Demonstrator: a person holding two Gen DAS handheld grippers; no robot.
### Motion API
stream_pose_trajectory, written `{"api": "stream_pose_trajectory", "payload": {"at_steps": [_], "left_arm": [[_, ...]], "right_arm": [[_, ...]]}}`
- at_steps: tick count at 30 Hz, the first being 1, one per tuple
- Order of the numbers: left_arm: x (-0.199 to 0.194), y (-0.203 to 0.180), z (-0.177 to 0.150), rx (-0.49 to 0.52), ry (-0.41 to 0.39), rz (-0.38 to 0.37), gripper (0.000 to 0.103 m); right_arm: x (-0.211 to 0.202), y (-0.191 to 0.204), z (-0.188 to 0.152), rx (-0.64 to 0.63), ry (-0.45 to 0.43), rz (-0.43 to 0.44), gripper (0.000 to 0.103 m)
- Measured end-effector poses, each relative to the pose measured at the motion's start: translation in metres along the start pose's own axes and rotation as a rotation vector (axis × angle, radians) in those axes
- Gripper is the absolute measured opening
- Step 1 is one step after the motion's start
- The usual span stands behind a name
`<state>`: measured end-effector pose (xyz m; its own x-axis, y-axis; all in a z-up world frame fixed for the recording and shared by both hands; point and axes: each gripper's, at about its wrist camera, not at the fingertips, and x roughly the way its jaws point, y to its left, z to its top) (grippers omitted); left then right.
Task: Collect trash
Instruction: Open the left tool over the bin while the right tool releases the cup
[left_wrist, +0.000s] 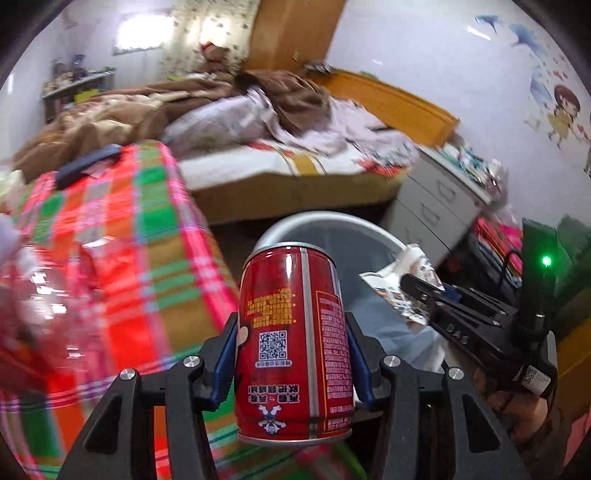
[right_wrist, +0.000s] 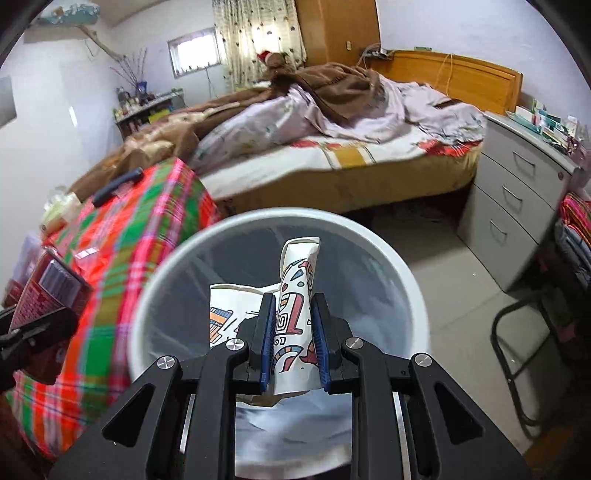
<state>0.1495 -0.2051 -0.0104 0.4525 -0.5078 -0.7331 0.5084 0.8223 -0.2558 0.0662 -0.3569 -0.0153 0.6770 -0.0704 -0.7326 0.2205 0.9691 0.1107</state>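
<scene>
My left gripper (left_wrist: 291, 332) is shut on a red drink can (left_wrist: 291, 343), held upright above the plaid-covered table, just left of the grey-white trash bin (left_wrist: 332, 225). The can also shows at the left edge of the right wrist view (right_wrist: 40, 291). My right gripper (right_wrist: 293, 325) is shut on a crumpled white paper wrapper with coloured patterns (right_wrist: 295, 299) and holds it over the open mouth of the bin (right_wrist: 413, 280). The right gripper shows in the left wrist view (left_wrist: 410, 282) with the paper (left_wrist: 413, 266) at the bin's right rim.
A red and green plaid cloth (right_wrist: 122, 236) covers the table at left, with a dark remote (right_wrist: 118, 186) and clear plastic (left_wrist: 40, 295) on it. An unmade bed (right_wrist: 332, 140) lies behind. A grey drawer cabinet (right_wrist: 517, 206) and a black folding stool (right_wrist: 524, 339) stand at right.
</scene>
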Motion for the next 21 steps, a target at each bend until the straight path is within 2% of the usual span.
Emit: {"api": "stream_pose_trajectory", "payload": {"at_steps": [4, 7, 10, 13, 14, 15, 17, 18, 19, 21], "left_arm": [[0.026, -0.019, -0.002, 0.048, 0.036, -0.010, 0.053], [0.042, -0.024, -0.002, 0.048, 0.069, -0.020, 0.053], [0.054, -0.027, 0.001, 0.056, 0.078, -0.005, 0.053], [0.056, -0.031, 0.002, 0.076, 0.069, -0.022, 0.053], [0.055, -0.032, 0.003, 0.076, 0.056, -0.024, 0.054], [0.054, -0.032, 0.004, 0.076, 0.048, -0.019, 0.062], [0.050, -0.033, 0.006, 0.078, 0.029, -0.022, 0.069], [0.049, -0.032, 0.007, 0.077, 0.028, -0.030, 0.069], [0.047, -0.030, 0.008, 0.074, 0.026, -0.030, 0.069], [0.043, -0.026, 0.008, 0.066, 0.011, -0.013, 0.069]], "right_arm": [[0.008, -0.012, -0.005, -0.007, 0.031, -0.026, 0.020], [0.013, -0.017, -0.006, -0.014, 0.053, -0.039, 0.020], [0.018, -0.021, -0.007, -0.025, 0.068, -0.053, 0.020], [0.021, -0.026, -0.008, -0.024, 0.077, -0.055, 0.020], [0.022, -0.026, -0.007, -0.029, 0.078, -0.062, 0.020], [0.022, -0.027, -0.007, -0.032, 0.081, -0.064, 0.021], [0.024, -0.029, -0.007, -0.028, 0.089, -0.045, 0.026], [0.024, -0.030, -0.007, -0.024, 0.089, -0.038, 0.035], [0.023, -0.030, -0.007, -0.018, 0.084, -0.035, 0.049], [0.019, -0.030, -0.007, -0.008, 0.064, -0.033, 0.058]]}}
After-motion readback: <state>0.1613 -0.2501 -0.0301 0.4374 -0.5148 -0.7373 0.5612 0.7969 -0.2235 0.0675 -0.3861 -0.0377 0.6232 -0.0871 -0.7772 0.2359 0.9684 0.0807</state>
